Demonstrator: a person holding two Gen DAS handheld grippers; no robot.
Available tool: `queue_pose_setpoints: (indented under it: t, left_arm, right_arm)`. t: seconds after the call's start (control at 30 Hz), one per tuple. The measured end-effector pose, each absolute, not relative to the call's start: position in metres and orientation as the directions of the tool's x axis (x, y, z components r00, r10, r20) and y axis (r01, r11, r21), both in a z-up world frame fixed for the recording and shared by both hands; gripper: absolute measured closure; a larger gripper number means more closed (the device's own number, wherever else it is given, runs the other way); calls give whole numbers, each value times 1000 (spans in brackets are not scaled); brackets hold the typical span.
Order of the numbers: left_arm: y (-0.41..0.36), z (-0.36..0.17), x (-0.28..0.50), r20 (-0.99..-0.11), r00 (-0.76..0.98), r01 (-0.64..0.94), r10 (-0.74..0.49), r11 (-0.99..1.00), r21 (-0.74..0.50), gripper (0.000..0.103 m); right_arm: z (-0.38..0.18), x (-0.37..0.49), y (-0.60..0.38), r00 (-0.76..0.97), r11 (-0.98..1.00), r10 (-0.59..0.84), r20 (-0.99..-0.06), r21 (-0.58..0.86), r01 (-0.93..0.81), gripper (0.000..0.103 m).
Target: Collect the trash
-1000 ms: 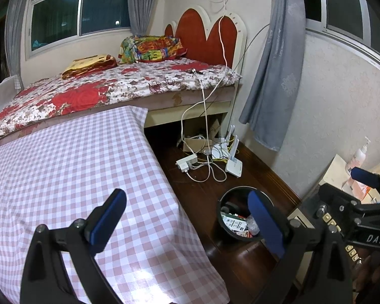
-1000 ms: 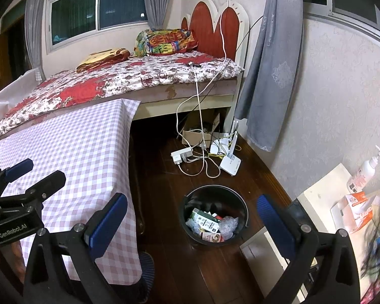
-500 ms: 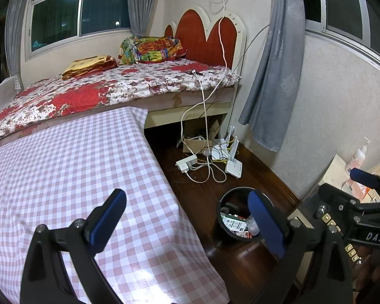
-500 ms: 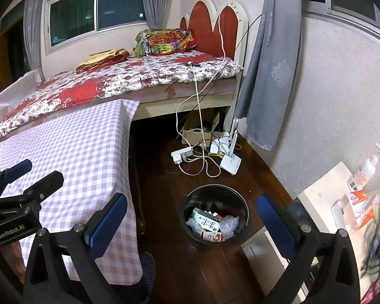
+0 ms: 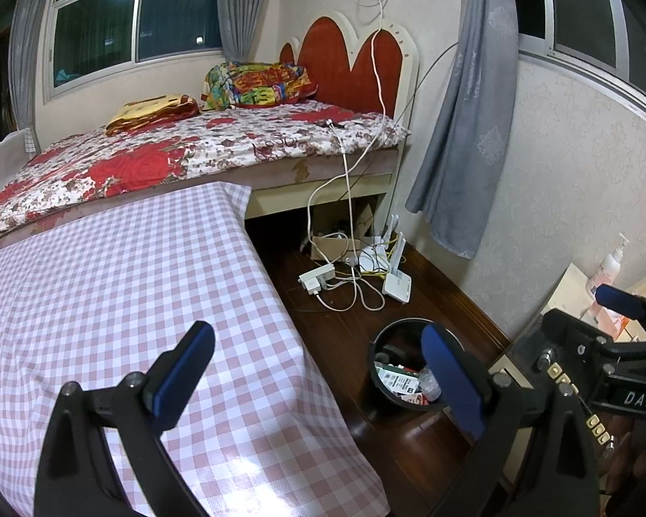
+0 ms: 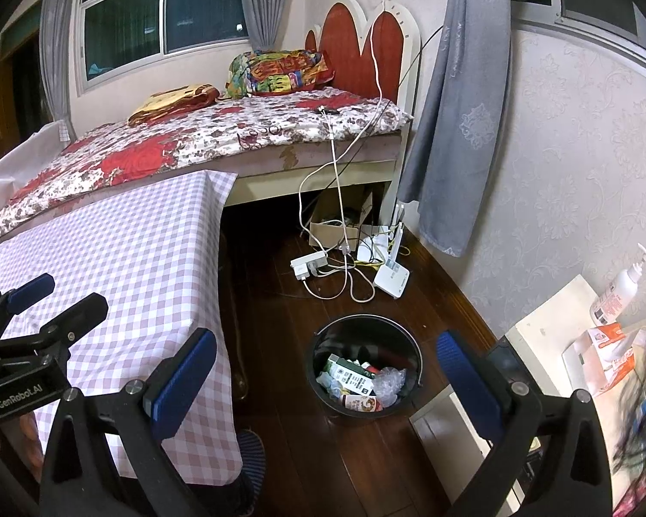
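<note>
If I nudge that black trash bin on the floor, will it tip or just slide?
The black trash bin would probably slide: it looks squat and wide, standing on smooth dark wood floor. It is likely light, holding only a carton and crumpled wrappers at the bottom. A push near the rim might rock it.

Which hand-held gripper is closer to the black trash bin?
Right, as far as the views show. The right hand-held gripper frames the trash bin from above; the left hand-held gripper hovers over the checkered table beside it.

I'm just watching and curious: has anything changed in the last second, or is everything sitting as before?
Nothing visibly changed. Both grippers, left and right, stay open and empty, and the trash bin keeps its litter.
</note>
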State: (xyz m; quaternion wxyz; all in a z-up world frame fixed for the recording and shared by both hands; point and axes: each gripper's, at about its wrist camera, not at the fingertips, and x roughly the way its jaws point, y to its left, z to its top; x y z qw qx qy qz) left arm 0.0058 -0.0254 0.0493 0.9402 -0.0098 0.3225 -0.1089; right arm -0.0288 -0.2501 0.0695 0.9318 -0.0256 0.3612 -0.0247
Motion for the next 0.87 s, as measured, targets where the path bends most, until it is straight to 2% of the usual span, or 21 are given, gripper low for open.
queue_pose_setpoints:
  t: [0.87]
  left_arm:
    - [-26, 42, 6, -617, 756, 235, -220, 970, -59, 5]
  right_arm:
    - [70, -32, -252, 732, 998, -65, -679, -54, 39, 0]
